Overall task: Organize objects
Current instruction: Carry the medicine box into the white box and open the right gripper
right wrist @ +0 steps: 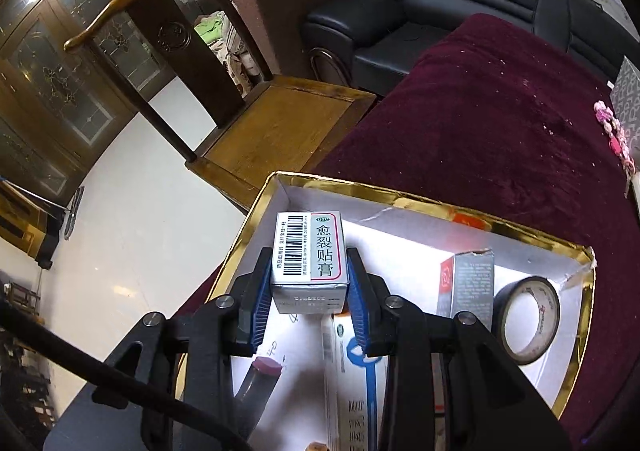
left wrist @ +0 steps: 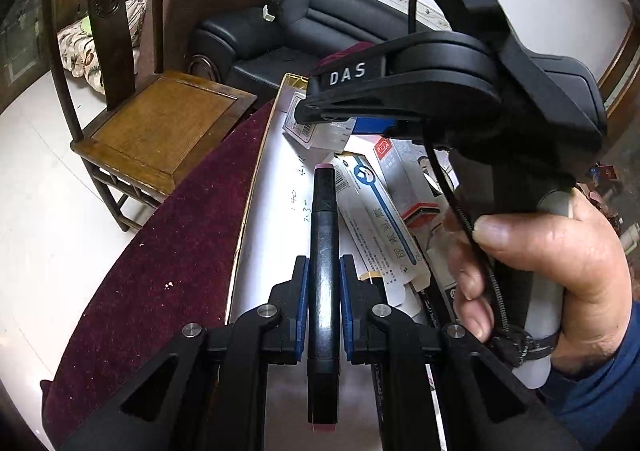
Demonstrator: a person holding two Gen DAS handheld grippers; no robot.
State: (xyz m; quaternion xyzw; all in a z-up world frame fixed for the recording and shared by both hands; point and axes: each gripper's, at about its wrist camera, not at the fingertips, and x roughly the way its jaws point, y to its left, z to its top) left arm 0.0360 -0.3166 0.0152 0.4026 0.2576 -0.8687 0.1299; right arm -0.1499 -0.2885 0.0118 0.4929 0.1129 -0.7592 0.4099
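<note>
My left gripper (left wrist: 324, 271) is shut on a black marker (left wrist: 322, 235) with pink ends, held over the white inside of a gold-rimmed box (left wrist: 276, 187). My right gripper (right wrist: 308, 279) is shut on a small silver medicine box (right wrist: 310, 263) with a barcode, held over the same gold-rimmed box (right wrist: 400, 203). The right gripper's body (left wrist: 460, 83) and the hand holding it fill the right of the left wrist view. The marker's pink end (right wrist: 266, 365) shows below the right gripper.
In the box lie a long white-and-blue carton (left wrist: 376, 219), a grey-and-red carton (right wrist: 466, 283) and a roll of black tape (right wrist: 528, 323). The box sits on a dark red cloth (right wrist: 480, 111). A wooden chair (left wrist: 160, 127) and black sofa (right wrist: 440, 11) stand beyond.
</note>
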